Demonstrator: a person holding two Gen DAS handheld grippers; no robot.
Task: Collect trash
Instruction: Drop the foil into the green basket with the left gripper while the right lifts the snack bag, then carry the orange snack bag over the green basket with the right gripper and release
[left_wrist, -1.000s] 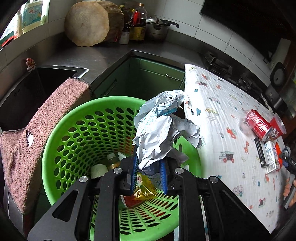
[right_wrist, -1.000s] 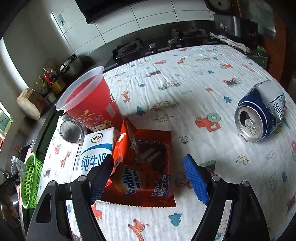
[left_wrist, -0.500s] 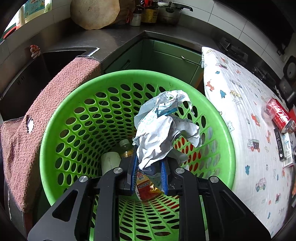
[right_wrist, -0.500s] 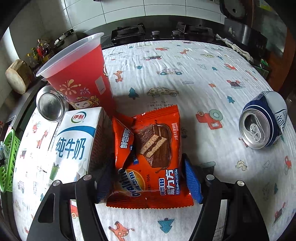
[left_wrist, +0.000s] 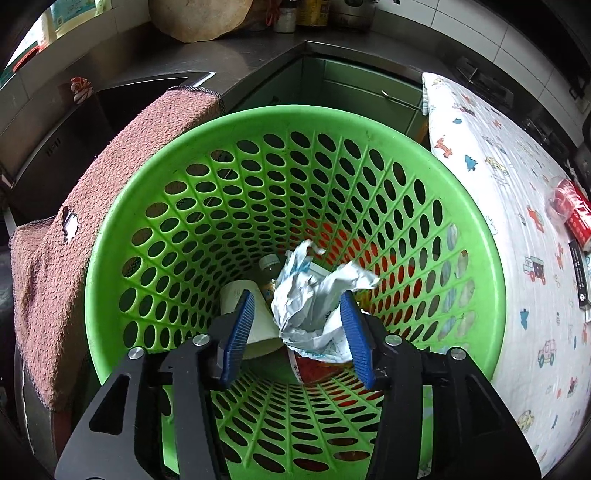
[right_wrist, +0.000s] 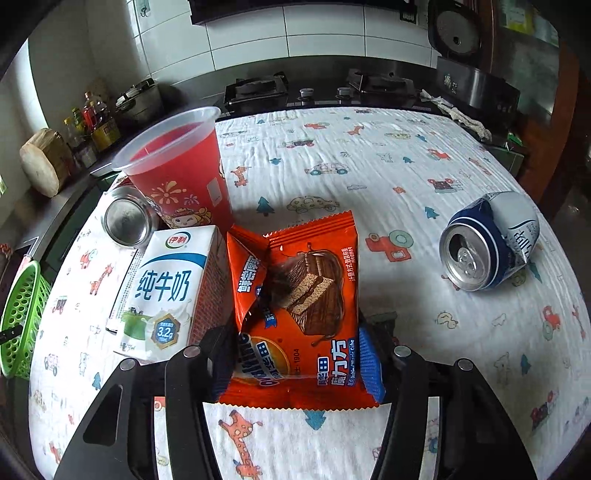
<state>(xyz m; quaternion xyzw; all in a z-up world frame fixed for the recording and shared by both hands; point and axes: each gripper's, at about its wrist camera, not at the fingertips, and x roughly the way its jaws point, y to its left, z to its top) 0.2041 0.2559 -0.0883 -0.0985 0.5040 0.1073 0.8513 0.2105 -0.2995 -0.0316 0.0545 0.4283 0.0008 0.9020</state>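
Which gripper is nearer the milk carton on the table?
Right. The right gripper sits on the orange snack wrapper, directly beside the milk carton. The left gripper is over the green basket off the table's edge, crumpled paper between its jaws.

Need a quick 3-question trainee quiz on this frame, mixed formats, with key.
1. True or false: the left gripper has its pads clamped tight on the crumpled paper.
2. Which item sits between the fingers of the right gripper? A. the milk carton B. the orange snack wrapper C. the blue can
3. Fill in: the crumpled paper is inside the green ____.

Key:
1. False. The jaws have just been opening; the left pad stands clear of the paper, which is dropping away.
2. B. The jaws have just been closing around the wrapper on the tablecloth.
3. Basket.
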